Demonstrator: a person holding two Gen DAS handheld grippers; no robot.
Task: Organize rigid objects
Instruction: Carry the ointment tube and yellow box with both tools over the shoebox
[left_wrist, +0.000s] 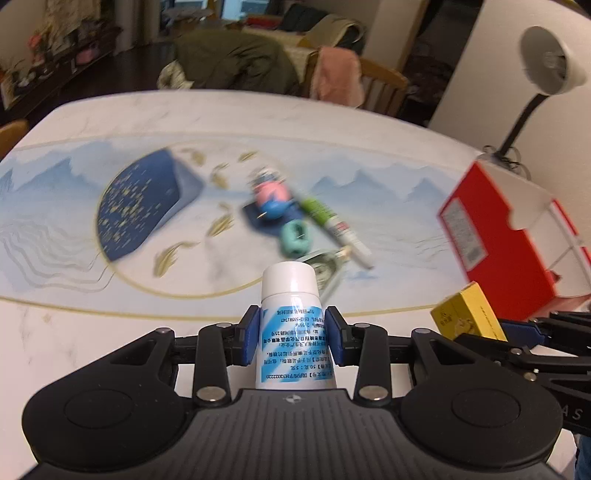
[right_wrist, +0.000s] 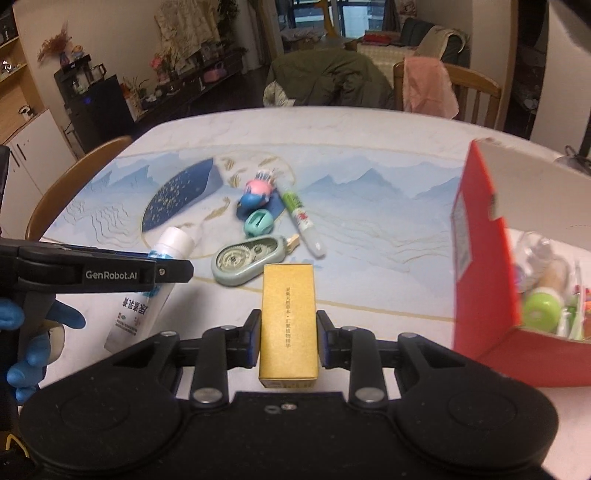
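Observation:
My left gripper (left_wrist: 294, 336) is shut on a white tube with blue stripes and a white cap (left_wrist: 291, 317), held above the table. From the right wrist view the same tube (right_wrist: 147, 284) shows at the left, clamped in the left gripper (right_wrist: 162, 271), with a blue-gloved hand (right_wrist: 26, 332) behind it. My right gripper (right_wrist: 284, 338) is shut on a yellow box (right_wrist: 289, 321), also seen at the right edge of the left wrist view as the yellow box (left_wrist: 467, 315). On the table lie a correction-tape dispenser (right_wrist: 247, 260), a green-white tube (right_wrist: 301, 218), a teal round piece (right_wrist: 258, 222) and a pink-blue toy (right_wrist: 256, 194).
A red cardboard box (right_wrist: 484, 266) stands open at the right with several small items inside. A desk lamp (left_wrist: 546, 70) stands behind it. Wooden chairs (right_wrist: 454, 90) draped with clothes line the far side of the table (right_wrist: 369, 129); another chair (right_wrist: 70, 184) is at the left.

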